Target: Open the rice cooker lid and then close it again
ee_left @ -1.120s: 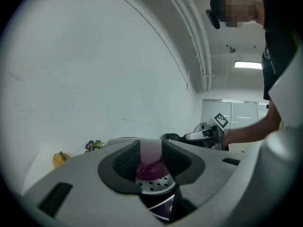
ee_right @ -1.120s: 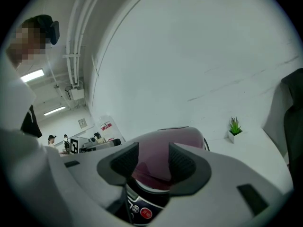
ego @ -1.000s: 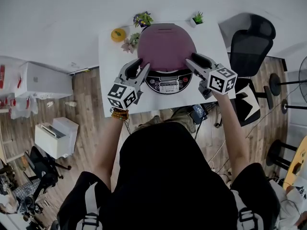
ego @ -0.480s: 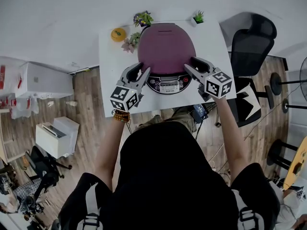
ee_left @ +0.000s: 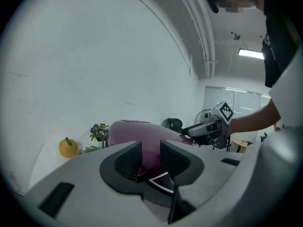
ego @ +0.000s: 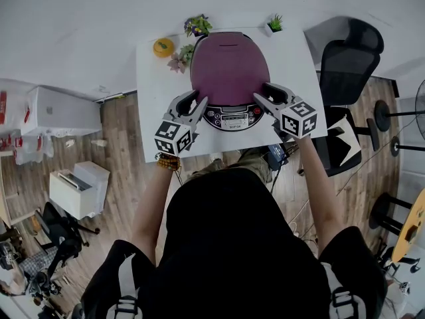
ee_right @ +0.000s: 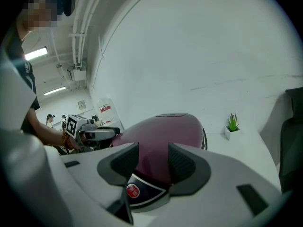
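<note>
On the white table (ego: 154,105), between its middle and its far edge, stands the rice cooker (ego: 230,88) with its purple lid (ego: 229,58) down and its control panel facing the near edge. The left gripper (ego: 194,102) is just beside the cooker's front left. Its jaws are partly apart, have just been narrowing, and pinch nothing. The right gripper (ego: 263,93) mirrors it at the front right, jaws spread wide and empty. An orange ornament (ego: 163,48) sits near the far left corner.
</note>
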A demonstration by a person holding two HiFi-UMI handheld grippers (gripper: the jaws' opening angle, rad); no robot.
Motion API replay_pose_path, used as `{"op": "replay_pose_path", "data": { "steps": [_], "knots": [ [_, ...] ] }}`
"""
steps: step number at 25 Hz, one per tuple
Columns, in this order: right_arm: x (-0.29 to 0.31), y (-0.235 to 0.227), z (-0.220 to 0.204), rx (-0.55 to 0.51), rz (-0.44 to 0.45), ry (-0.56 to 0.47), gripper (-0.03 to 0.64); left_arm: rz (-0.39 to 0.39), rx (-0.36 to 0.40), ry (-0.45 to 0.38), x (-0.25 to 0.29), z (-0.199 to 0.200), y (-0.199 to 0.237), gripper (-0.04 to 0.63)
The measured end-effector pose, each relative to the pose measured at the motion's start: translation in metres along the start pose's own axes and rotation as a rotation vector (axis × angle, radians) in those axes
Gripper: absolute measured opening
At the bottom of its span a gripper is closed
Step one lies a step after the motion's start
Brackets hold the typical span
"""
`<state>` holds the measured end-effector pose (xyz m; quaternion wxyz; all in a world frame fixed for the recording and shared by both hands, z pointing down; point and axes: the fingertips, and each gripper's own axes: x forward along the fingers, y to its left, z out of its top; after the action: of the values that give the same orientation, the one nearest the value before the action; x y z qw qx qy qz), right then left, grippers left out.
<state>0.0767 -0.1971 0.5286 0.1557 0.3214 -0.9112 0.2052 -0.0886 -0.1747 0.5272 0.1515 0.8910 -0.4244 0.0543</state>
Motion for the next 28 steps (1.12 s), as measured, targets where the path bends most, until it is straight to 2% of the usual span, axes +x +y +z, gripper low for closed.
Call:
{"op": "replay_pose_path", "data": {
  "steps": [8, 15, 19, 28],
  "knots": [
    [0.005, 0.002, -0.012, -0.112, -0.022, 0.073, 0.199, 0.011, 0.039, 0.044, 0.001, -0.010, 0.000, 0.130],
    [0.006, 0.001, -0.016, -0.172, -0.048, 0.105, 0.187, 0.025, 0.067, 0.056, 0.004, -0.011, 0.002, 0.112],
    [0.007, 0.001, -0.017, -0.172, -0.055, 0.109, 0.187, 0.031, 0.103, 0.073, 0.003, -0.014, 0.001, 0.112],
    [0.008, -0.001, -0.018, -0.163, -0.074, 0.107, 0.187, 0.031, 0.057, 0.067, 0.005, -0.015, 0.005, 0.103]
  ]
}}
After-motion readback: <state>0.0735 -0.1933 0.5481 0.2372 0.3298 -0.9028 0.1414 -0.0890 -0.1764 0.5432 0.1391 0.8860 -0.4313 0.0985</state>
